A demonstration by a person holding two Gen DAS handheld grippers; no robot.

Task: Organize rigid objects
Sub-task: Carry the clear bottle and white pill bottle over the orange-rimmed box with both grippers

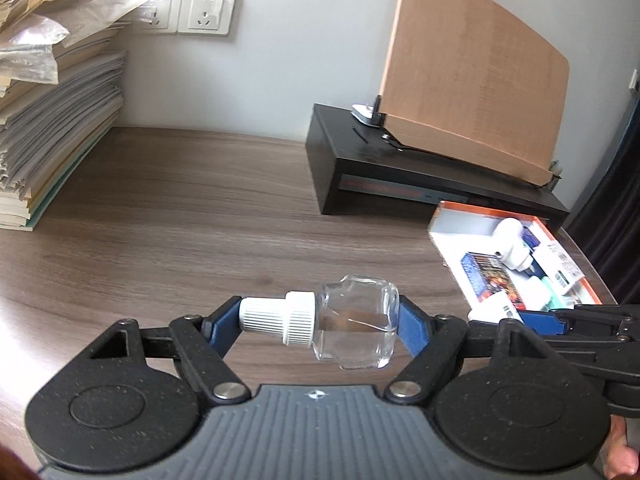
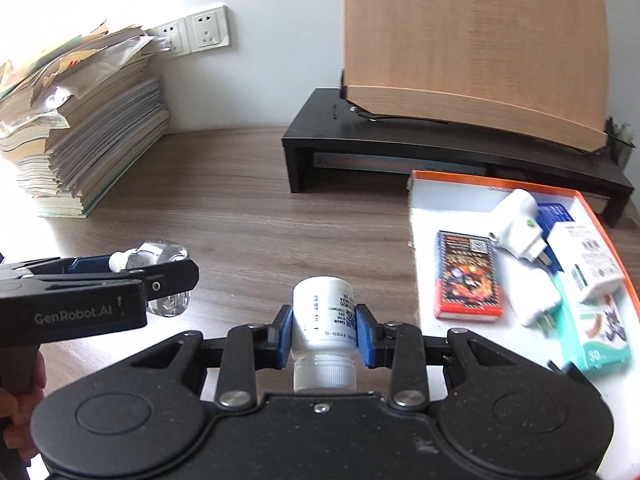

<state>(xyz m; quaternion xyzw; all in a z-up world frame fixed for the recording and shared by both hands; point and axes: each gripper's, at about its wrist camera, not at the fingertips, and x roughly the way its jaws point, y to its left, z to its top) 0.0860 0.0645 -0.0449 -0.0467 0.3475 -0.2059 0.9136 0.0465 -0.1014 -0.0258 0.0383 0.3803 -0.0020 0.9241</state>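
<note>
- The left gripper pinches a clear glass bottle end to end, white cap against one pad, base against the other; glass is slick and breakable, so this hold looks apt to slip.
- The right gripper clamps a white pill bottle by its sides, cap toward the camera: light, stiff, secure.
- The orange-rimmed tray sits ahead-right on the worktop.
- Bottle labels are blurred and unreadable.

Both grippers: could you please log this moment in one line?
left gripper: shut on glass bottle | right gripper: shut on white pill bottle | orange tray: unreached
</note>
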